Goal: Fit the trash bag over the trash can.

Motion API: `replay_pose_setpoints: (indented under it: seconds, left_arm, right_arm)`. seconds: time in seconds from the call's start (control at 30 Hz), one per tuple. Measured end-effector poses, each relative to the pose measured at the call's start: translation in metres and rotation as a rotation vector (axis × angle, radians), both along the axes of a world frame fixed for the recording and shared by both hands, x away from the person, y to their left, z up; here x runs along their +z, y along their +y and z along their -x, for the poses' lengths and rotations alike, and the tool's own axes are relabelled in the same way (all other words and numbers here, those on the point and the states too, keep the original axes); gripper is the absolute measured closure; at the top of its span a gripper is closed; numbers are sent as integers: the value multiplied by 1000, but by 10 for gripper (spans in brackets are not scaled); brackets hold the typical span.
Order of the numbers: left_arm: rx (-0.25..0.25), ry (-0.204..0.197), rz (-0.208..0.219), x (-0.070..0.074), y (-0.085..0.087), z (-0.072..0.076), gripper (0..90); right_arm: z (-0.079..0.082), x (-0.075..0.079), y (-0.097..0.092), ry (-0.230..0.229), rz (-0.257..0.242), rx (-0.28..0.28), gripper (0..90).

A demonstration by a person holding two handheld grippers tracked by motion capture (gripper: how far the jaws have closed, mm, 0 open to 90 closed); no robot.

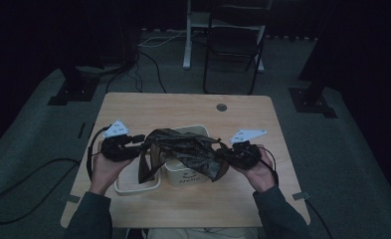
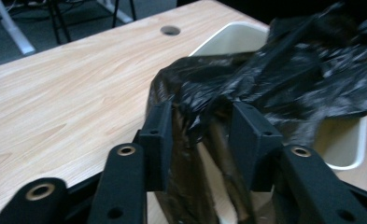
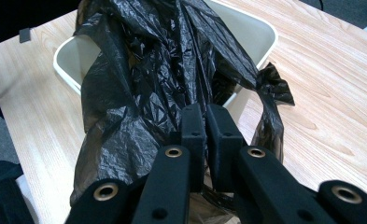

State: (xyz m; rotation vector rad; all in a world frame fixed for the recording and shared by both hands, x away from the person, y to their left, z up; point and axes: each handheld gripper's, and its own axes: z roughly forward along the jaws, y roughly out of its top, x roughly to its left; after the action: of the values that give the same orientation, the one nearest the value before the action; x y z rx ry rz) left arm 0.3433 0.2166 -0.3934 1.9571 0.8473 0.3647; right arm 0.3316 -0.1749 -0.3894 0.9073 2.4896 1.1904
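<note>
Black plastic bag, cream bin, light wood-grain table.

A crumpled black plastic bag (glossy, wrinkled) hangs stretched above the cream bin.

The room is dim, its far walls lost in darkness. A grey carpet floor surrounds a light wooden bench with rounded corners and a round cable hole. Behind it stand a black folding chair and a white desk leg. Black cables trail across the floor, near dark stand bases.
</note>
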Motion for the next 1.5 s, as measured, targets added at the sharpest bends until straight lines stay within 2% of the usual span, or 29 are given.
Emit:
replay_pose_setpoints:
  seconds: [0.2,0.4,0.6,0.77,1.07,1.17,1.27,1.33,1.37,1.4,1.5]
  left_arm:
    - [-30,-52,3,11,-6,14,573]
    - [-95,-84,-13,15,-20,33,582]
    - [-148,-58,-98,5,-42,38,576]
    - [-159,-44,-125,-3,-53,35,563]
    - [-135,-78,-222,-14,-75,34,554]
    - [-116,-98,-279,-18,-82,34,610]
    - [-106,-115,-320,-19,-87,35,746]
    - [-106,-118,-324,-20,-88,35,819]
    - [-108,-124,-326,-19,-89,36,819]
    - [-110,-125,-326,-19,-88,36,881]
    - [-115,-132,-295,-16,-85,40,899]
  right_arm:
    - [0,2,3,-3,-9,4,863]
    - [-1,2,3,-1,-11,1,863]
    - [-1,1,4,3,-13,2,863]
    - [-1,1,5,1,-12,4,862]
    - [-1,2,5,0,-16,3,861]
    - [0,3,4,-3,-17,1,861]
    - [0,3,2,-1,-15,-4,861]
    - [0,3,1,-1,-15,-5,861]
    - [0,3,1,-1,-14,-6,861]
    - [0,2,-1,-1,-14,-8,861]
    - [-1,2,-2,-2,-17,-14,861]
